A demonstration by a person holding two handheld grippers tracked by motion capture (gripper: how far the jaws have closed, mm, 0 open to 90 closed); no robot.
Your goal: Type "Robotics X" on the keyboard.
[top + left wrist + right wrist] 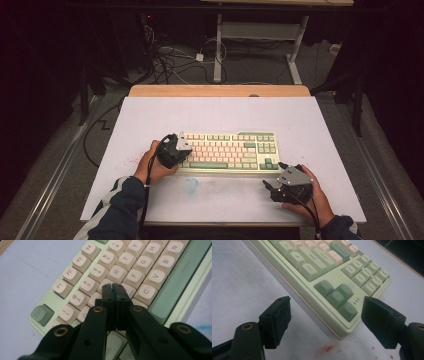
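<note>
The keyboard [227,152] lies flat in the middle of the counter [150,115], a bit nearer the person than the far edge. The left gripper [114,287] is over the left end of the keyboard. Its two jaws are pressed tight together with nothing between them, and the tip points down at the keys near the E and D, just below the R key [117,272]. It looks like the tip is being used like one finger to push a key.

To do this well, keep the jaws pressed together so the tip stays thin. Come straight down on the middle of one key only. The keys sit close side by side, so a tilted tip could push two at once. Push softly, then lift straight up.

The right gripper [325,322] waits near the right front corner of the keyboard, just beside the arrow keys [337,296]. Its jaws are spread wide and hold nothing. It does not touch the keyboard. It could rest there, or hold the corner if the keyboard slides.

There is lots of bare counter to the left of the keyboard, to its right and behind it. In front of the keyboard there is a small blue smudge [190,185] and some little red spots [328,348] on the counter. The front edge of the counter is close to the person's hands, so the right hand [312,200] has little room to pull back.
</note>
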